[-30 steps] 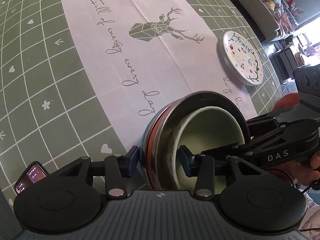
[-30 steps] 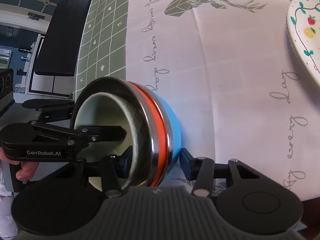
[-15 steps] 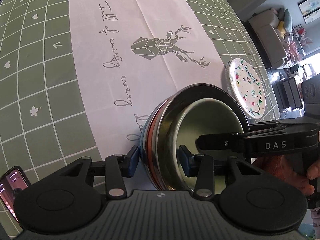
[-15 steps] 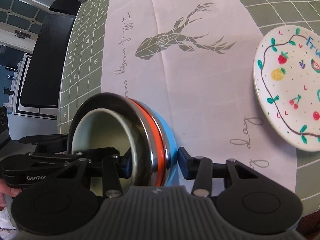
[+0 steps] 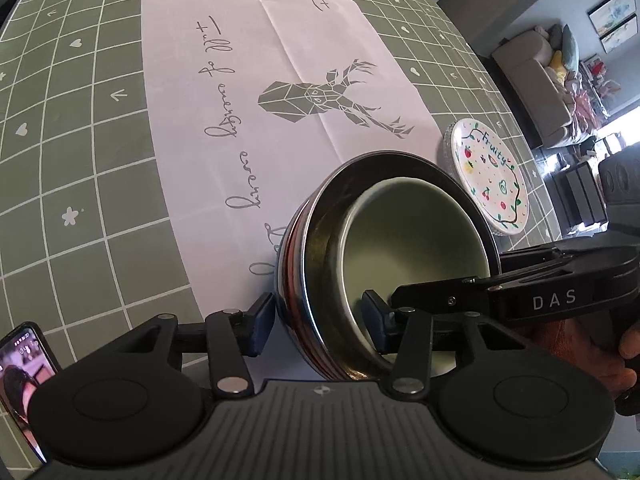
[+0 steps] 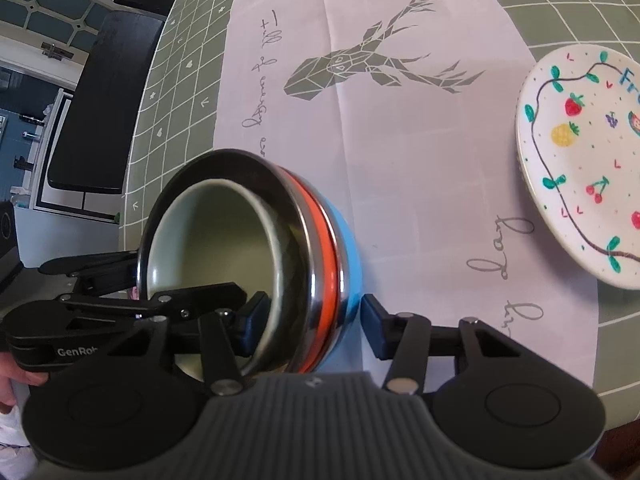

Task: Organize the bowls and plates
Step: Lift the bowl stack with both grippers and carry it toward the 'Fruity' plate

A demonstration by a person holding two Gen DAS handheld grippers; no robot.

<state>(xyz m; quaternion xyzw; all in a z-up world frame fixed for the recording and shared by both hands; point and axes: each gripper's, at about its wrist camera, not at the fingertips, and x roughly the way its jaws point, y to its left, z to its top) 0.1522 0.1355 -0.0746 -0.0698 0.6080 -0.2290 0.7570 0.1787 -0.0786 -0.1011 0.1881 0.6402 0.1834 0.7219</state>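
Note:
A nested bowl stack sits on the white runner near the table's front edge: blue outside, then orange, a steel rim, and a pale green bowl innermost. My left gripper straddles its near wall. Its jaws are opening, with a thin gap at each pad. From the opposite side my right gripper straddles the stack the same way, jaws opening and pads just off the walls. A finger of each gripper shows over the green bowl in the other's view. A fruit-painted plate lies to the right.
The painted plate rests on a ribbed clear plate. A green grid tablecloth flanks the deer-print runner. A phone lies at the near left edge. A dark bench stands beyond the table's left side.
Both grippers' pads have drawn slightly off the bowl stack's walls. The left wrist view has rolled and the right wrist view has pulled back, bringing more of the painted plate into view.

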